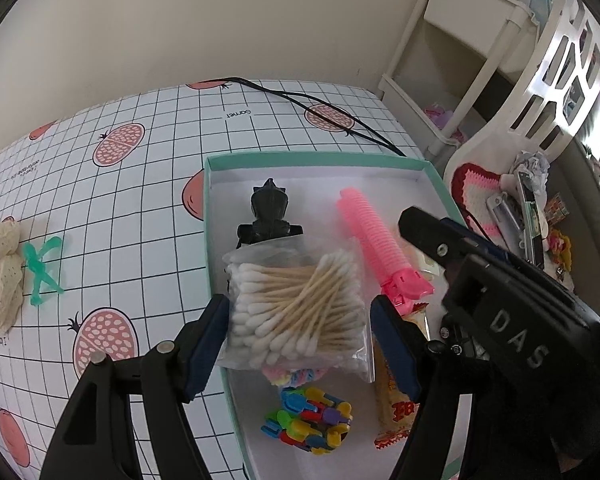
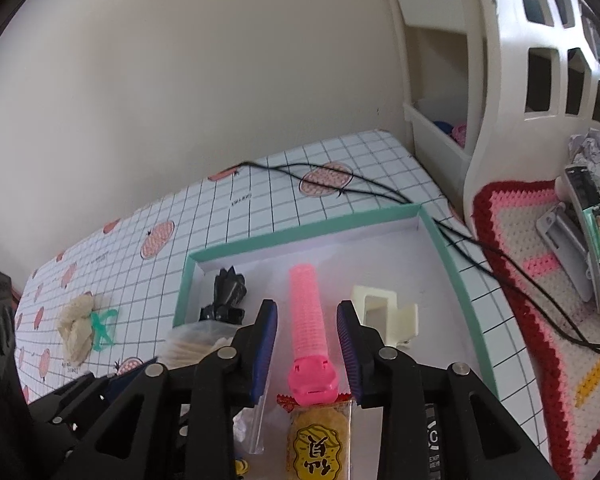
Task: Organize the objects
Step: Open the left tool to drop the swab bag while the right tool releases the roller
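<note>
"DAS" on right gripper (image 1: pixel 408 220)

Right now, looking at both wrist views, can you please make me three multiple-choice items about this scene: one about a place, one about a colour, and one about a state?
1. Where does the bag of cotton swabs lie?
A. On the table outside the box
B. In the box, over the black figure
C. On the crochet mat

2. What colour is the ribbed hair roller?
A. Pink
B. Blue
C. White

3. How are the fingers of the left gripper?
A. Shut on the bag
B. Shut on nothing
C. Open, one on each side of the bag

Answers:
1 B: the bag rests inside the green rim and covers the figure's lower part.
2 A: it is pink in both views.
3 C: gaps show between both fingers and the bag.
</note>
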Motion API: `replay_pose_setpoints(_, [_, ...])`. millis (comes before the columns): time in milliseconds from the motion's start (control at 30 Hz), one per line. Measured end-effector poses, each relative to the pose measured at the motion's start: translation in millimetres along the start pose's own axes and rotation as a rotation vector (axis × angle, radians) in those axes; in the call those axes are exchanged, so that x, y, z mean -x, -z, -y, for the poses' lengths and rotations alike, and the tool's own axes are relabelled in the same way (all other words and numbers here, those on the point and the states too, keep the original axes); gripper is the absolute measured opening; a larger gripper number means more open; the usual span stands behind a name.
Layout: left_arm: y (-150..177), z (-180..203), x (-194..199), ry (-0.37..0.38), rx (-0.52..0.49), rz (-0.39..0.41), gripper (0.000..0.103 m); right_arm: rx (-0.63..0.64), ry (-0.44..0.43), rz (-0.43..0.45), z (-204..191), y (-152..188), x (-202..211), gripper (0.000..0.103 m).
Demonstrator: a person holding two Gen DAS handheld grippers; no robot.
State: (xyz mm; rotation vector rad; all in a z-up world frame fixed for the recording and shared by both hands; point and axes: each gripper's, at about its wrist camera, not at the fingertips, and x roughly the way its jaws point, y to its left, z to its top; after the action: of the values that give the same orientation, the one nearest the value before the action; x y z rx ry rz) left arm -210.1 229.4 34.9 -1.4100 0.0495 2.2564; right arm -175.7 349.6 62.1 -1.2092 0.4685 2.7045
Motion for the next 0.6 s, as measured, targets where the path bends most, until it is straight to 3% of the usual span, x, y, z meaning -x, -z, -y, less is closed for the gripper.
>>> replay_pose_setpoints(433, [-5, -13, 21, -0.026, 0.032, 0.036, 0.074, -0.029, 0.012, 0.011, 10, -1, 2, 0.034])
replay_pose_setpoints(600, [-7, -32, 29, -0.045, 0.098, 0.06, 0.074, -0.018, 0.015, -0.008, 9, 0, -2, 0.034])
